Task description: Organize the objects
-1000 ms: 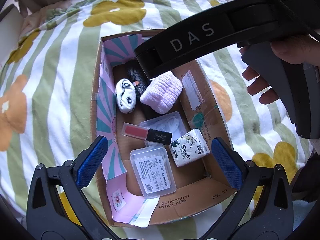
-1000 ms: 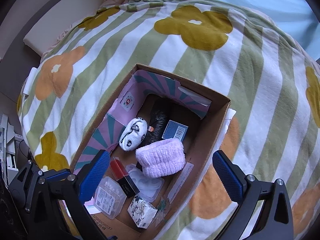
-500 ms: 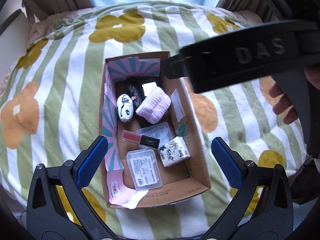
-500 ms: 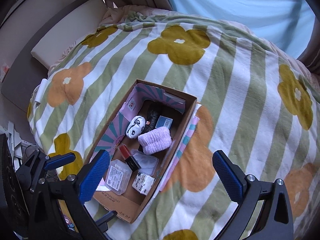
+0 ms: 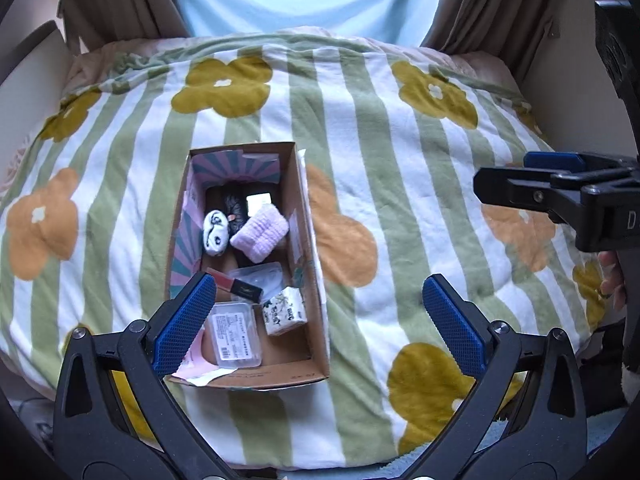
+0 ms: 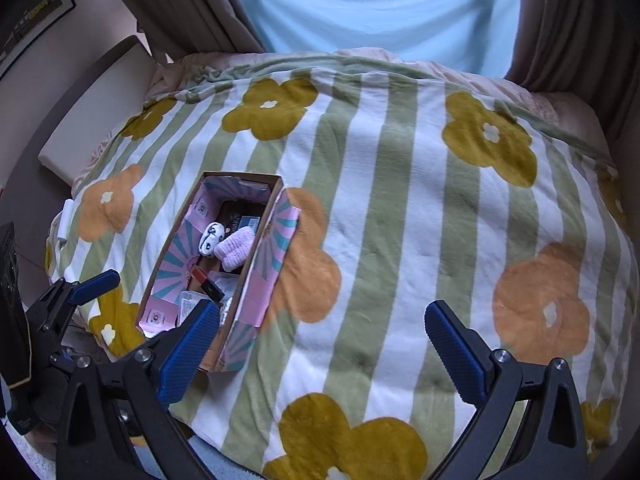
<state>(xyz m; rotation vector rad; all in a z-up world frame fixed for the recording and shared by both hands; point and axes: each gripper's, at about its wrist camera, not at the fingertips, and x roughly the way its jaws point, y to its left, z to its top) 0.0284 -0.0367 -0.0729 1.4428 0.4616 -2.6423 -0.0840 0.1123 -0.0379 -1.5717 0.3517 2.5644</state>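
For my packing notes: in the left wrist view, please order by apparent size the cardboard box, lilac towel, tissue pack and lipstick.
1. cardboard box
2. lilac towel
3. tissue pack, looks close to the towel, so unsure
4. lipstick

Soft daylight reaches me from the pale curtain (image 6: 372,12) ahead, leaving the striped blanket (image 5: 360,184) evenly lit with faint shadows. Both fisheye views bow at the edges and darken in the corners. The cardboard box (image 5: 310,276) interior sits dimmer, slightly blurred.
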